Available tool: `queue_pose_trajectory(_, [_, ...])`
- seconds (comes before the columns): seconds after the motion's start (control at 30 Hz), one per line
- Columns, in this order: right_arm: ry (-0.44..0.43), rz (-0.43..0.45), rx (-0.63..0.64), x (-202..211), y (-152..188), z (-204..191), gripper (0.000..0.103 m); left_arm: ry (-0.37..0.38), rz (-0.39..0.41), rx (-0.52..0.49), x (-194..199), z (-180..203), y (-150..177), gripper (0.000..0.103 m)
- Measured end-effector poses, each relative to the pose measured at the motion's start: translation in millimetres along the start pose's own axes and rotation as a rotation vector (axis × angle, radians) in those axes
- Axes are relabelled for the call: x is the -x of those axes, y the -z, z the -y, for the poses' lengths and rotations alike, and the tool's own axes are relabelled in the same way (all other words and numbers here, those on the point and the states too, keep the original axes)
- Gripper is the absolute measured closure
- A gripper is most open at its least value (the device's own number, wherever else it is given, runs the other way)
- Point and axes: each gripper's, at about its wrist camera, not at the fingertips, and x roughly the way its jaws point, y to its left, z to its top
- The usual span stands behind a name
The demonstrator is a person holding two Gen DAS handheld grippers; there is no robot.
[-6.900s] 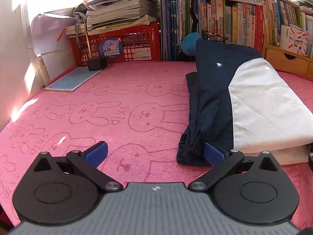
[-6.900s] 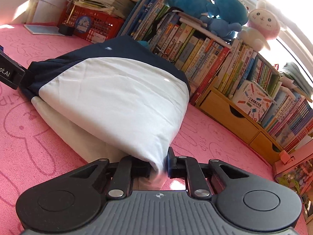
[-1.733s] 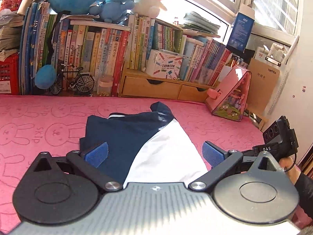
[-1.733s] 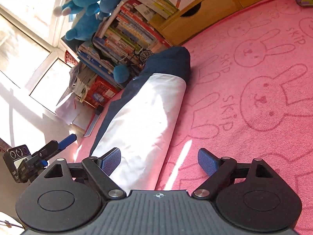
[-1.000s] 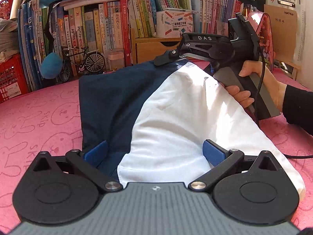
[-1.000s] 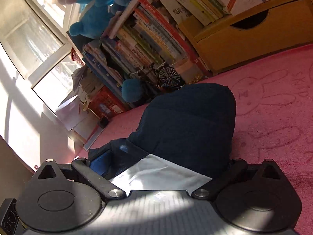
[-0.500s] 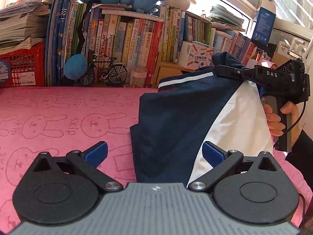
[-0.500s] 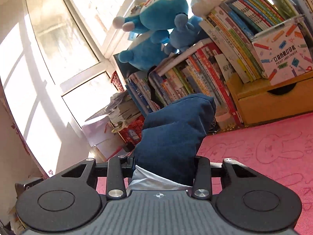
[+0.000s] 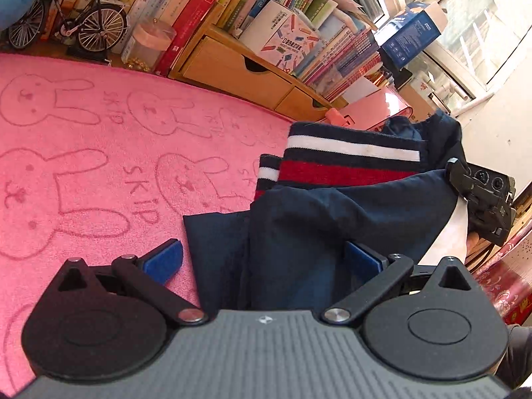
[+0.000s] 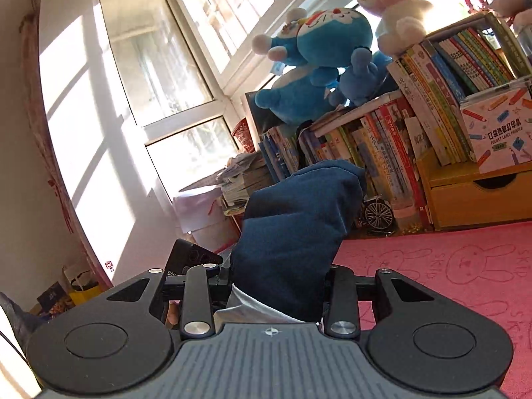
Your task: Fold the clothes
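A navy jacket (image 9: 332,219) with a red and white striped hem (image 9: 345,166) and a white panel (image 9: 449,232) is held up off the pink bunny-print mat (image 9: 83,153). My left gripper (image 9: 262,259) is open, and the jacket's lower navy fold hangs between its blue pads (image 9: 163,259). At the far right of the left wrist view, my right gripper (image 9: 478,199) grips the jacket's upper edge. In the right wrist view that gripper (image 10: 276,286) is shut on a raised bunch of navy cloth (image 10: 292,232).
Wooden drawers (image 9: 239,69), rows of books, a model bicycle (image 9: 76,23) and a jar (image 9: 146,40) line the mat's far edge. A pink house-shaped toy (image 9: 372,109) stands behind the jacket. Plush toys (image 10: 319,53) sit on the bookshelf by the window.
The left gripper has moved in on the jacket, so navy cloth now lies between its open fingers. The striped hem has come into view. The right gripper stays shut on the raised cloth.
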Motion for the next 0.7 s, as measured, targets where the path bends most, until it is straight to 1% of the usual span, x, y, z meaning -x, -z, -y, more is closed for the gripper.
queue_pose_trajectory(0.1, [0.018,0.014,-0.098,7,11,29,0.066,-0.002,-0.023,-0.064,-7,9,0,0.000])
queue_pose_trajectory(0.17, [0.042,0.010,-0.144,13,19,45,0.066,-0.049,-0.035,-0.084,-10,17,2,0.000])
queue_pose_trajectory(0.27, [0.103,-0.017,-0.216,21,32,67,0.064,-0.121,-0.052,-0.113,-13,31,4,0.000])
queue_pose_trajectory(0.33, [0.167,-0.055,-0.319,26,43,84,0.055,-0.170,-0.064,-0.133,-15,39,6,0.000])
queue_pose_trajectory(0.37, [0.194,-0.075,-0.371,29,48,92,0.053,-0.194,-0.070,-0.142,-16,44,7,0.000])
queue_pose_trajectory(0.4, [0.203,-0.088,-0.413,32,52,97,0.045,-0.219,-0.075,-0.152,-17,48,7,0.000])
queue_pose_trajectory(0.43, [0.207,-0.095,-0.451,38,57,101,0.032,-0.243,-0.081,-0.162,-19,52,8,0.000])
queue_pose_trajectory(0.5, [0.187,-0.095,-0.469,50,65,98,0.015,-0.291,-0.093,-0.181,-21,61,10,0.000])
queue_pose_trajectory(0.57, [0.147,-0.104,-0.466,58,71,88,0.013,-0.275,-0.085,-0.149,-16,53,11,0.000])
queue_pose_trajectory(0.6, [0.146,-0.111,-0.454,58,73,84,0.013,-0.259,-0.084,-0.122,-14,46,11,0.000])
queue_pose_trajectory(0.7, [0.160,-0.126,-0.392,48,73,78,0.011,-0.177,-0.039,-0.058,-10,28,4,0.000])
